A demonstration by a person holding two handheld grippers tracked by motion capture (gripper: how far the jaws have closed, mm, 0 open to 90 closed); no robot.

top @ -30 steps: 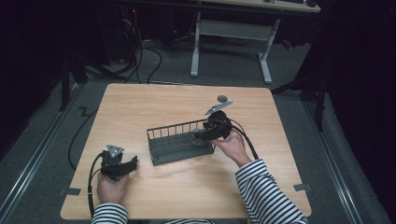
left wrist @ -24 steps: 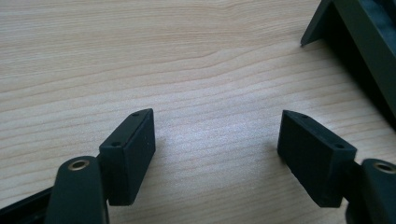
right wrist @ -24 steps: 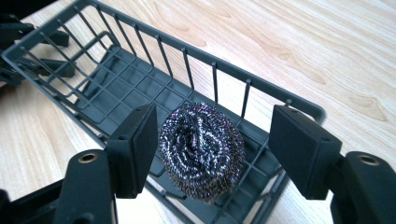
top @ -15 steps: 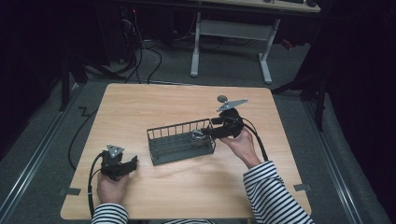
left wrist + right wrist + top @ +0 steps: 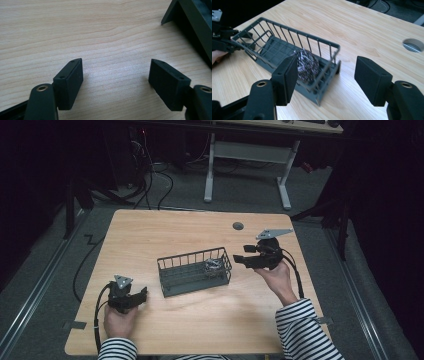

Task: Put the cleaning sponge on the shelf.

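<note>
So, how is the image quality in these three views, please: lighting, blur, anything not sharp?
High view: table evenly lit, room around it dark. Left gripper view: wood grain sharp, pads slightly soft. Right gripper view: basket wires near the steel scourer smeared by motion blur, near pads soft, the grommet hole glares pale.

A lab-like workroom: a bare wooden table (image 5: 165, 230) on dark floor, loose cables (image 5: 150, 175), another desk (image 5: 250, 150) behind.

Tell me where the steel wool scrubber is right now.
The steel wool scrubber lies inside the dark wire basket, at its right end in the high view, near the right gripper, whose open jaws are clear of it.
</note>
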